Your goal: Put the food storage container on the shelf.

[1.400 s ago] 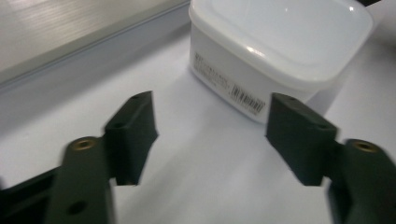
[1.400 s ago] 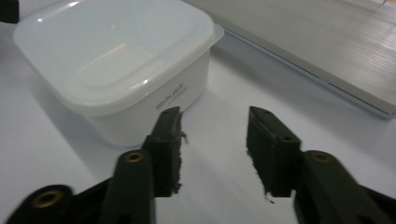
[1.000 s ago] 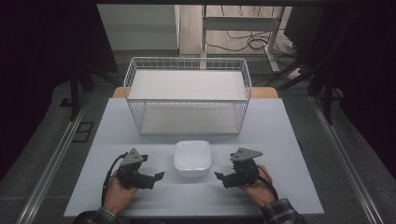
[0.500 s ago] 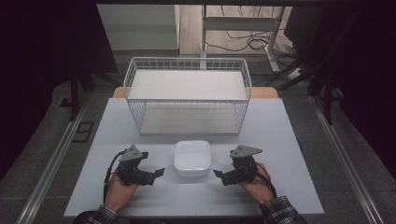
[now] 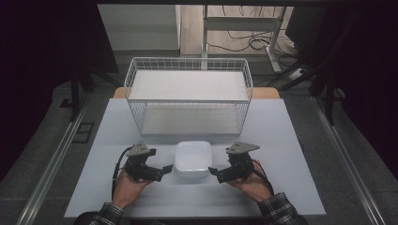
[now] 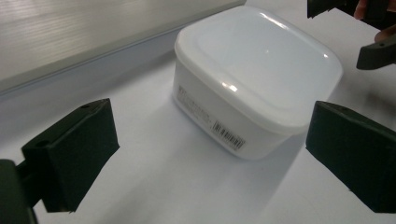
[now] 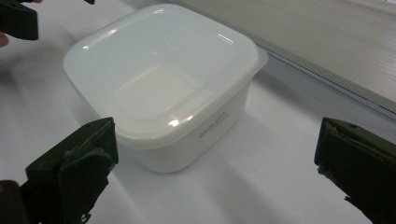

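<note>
High view: a lidded white plastic container (image 5: 193, 159) stands on the white table (image 5: 291, 154), before the wire basket (image 5: 188, 93), between the left gripper (image 5: 164, 169) and right gripper (image 5: 212, 172). Left gripper view: jaws wide apart, holding nothing; the container (image 6: 252, 74) lies just ahead. Right gripper view: jaws, just opened further, stand wide and hold nothing; the container (image 7: 163, 79) is just ahead.

One white lidded container (image 5: 193, 159) sits at lower centre of the high view. One white wire basket (image 5: 188, 96) stands above it, at the frame's centre. Two grippers show: the left gripper (image 5: 165, 168) at lower left and the right gripper (image 5: 212, 172) at lower right, each in one hand, so two hands, with two plaid sleeves at the bottom edge. One pale surface (image 5: 291, 154) carries it all. The container bears one barcode label (image 6: 229, 135), seen in the left gripper view.
</note>
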Available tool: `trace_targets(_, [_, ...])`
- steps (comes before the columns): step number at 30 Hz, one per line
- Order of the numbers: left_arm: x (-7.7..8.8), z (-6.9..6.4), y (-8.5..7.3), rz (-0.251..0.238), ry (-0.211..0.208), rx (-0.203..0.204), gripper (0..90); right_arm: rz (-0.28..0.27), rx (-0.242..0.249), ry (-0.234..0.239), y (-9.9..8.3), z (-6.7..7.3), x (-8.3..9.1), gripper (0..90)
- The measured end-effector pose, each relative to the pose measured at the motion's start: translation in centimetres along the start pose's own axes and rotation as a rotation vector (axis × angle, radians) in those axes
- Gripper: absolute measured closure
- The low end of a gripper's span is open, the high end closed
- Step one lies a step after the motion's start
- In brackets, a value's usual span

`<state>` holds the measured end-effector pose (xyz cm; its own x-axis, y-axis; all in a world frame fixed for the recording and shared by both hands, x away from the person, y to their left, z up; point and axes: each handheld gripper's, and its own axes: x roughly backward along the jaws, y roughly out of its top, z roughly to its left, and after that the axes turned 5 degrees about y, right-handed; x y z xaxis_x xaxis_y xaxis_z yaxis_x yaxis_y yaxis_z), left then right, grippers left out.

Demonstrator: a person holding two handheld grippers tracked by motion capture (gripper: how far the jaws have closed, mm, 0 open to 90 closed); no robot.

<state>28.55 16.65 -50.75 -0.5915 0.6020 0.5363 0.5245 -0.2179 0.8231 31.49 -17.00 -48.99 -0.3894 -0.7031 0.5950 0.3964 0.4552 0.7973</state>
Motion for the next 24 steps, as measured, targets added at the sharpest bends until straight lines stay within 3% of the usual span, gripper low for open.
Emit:
trace_targets(7, [-1.1,-0.5,0.9,0.011,-0.021,-0.034,4.8,0.006,-0.042,0.003,0.7,0.0,-0.8,3.0])
trace_targets(20, [-4.0,-0.7,2.7,0.062,-0.031,-0.074,3.9,0.016,-0.047,0.038,2.2,-0.4,-2.8,4.8])
trace_targets(22, [-4.4,-0.7,2.6,0.075,-0.038,-0.079,4.0,0.029,-0.049,0.051,2.4,-0.3,-3.4,5.2])
trace_targets(24, [-4.5,-0.6,2.4,0.076,-0.071,-0.060,5.6,0.037,-0.065,0.070,2.4,-0.3,-3.9,5.6])
